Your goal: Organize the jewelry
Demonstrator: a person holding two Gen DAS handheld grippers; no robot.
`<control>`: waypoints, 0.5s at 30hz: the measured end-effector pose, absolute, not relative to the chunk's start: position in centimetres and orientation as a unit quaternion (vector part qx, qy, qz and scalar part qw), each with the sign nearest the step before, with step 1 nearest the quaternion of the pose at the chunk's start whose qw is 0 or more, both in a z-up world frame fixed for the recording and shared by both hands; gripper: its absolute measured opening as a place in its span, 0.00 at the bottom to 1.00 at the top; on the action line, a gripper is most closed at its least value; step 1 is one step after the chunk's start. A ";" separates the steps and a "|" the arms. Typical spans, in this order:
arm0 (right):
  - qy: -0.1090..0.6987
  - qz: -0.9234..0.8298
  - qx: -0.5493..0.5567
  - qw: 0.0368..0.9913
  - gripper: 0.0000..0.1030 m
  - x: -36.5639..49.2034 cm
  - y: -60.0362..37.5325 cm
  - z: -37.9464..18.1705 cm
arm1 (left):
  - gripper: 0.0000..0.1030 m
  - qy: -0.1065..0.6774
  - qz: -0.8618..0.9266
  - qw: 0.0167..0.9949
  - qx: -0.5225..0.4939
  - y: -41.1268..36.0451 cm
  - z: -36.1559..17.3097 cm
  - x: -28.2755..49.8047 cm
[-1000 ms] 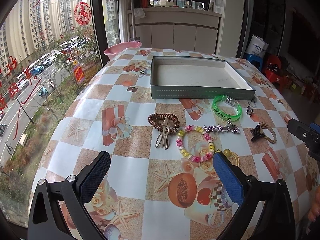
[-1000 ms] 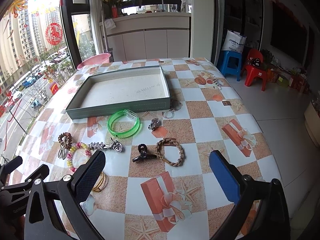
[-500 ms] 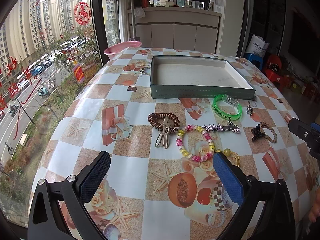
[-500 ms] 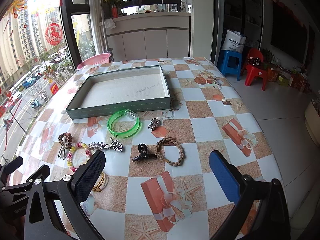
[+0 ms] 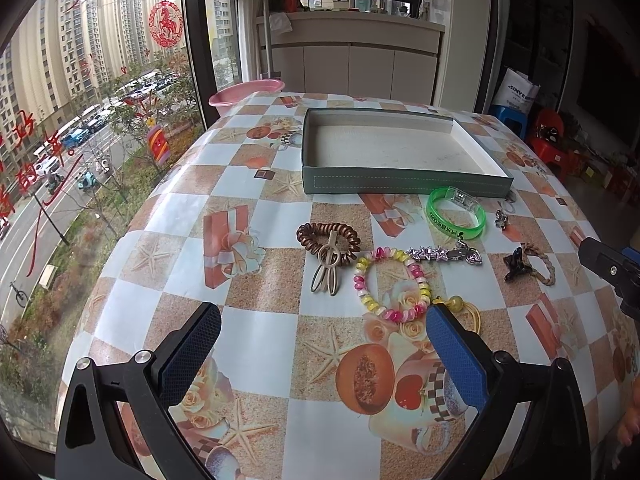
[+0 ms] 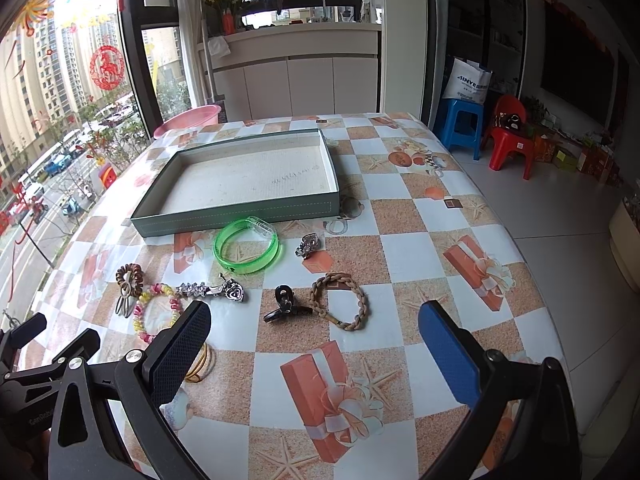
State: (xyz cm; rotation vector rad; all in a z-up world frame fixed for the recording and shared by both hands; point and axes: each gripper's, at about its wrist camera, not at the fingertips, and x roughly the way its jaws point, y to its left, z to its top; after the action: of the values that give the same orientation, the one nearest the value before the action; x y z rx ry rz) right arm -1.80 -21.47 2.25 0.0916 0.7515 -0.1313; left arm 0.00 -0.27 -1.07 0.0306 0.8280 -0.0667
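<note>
Grey-green tray is seen bare on the checked tablecloth, with the jewelry scattered just in front of it. Left gripper and right gripper are held above the cloth, fingers spread wide, nothing gripped.

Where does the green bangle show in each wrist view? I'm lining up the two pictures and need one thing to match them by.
Left wrist view: green bangle right of centre, just before the tray's near right corner.
Right wrist view: green bangle left of centre, before the tray's near wall.
Shared landmark: the grey-green tray, empty in both views.
</note>
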 end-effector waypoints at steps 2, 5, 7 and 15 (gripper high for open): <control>0.367 -0.064 0.045 0.927 1.00 -1.8 -21.5 2.2 | 1.00 0.403 -0.033 0.914 0.015 -0.3 -1.1 0.1; 0.367 -0.064 0.044 0.927 1.00 -1.8 -21.5 2.2 | 1.00 0.403 -0.033 0.914 0.015 -0.3 -1.1 0.1; 0.367 -0.064 0.045 0.927 1.00 -1.8 -21.5 2.2 | 1.00 0.403 -0.033 0.914 0.015 -0.3 -1.1 0.1; 0.367 -0.065 0.045 0.927 1.00 -1.9 -21.5 2.1 | 1.00 0.403 -0.033 0.914 0.016 -0.3 -1.1 0.1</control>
State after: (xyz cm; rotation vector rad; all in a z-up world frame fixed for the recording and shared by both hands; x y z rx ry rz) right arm -1.90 -21.47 2.12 0.0933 0.7530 -0.1329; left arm 0.12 -0.33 -1.09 0.0326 0.8304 -0.0688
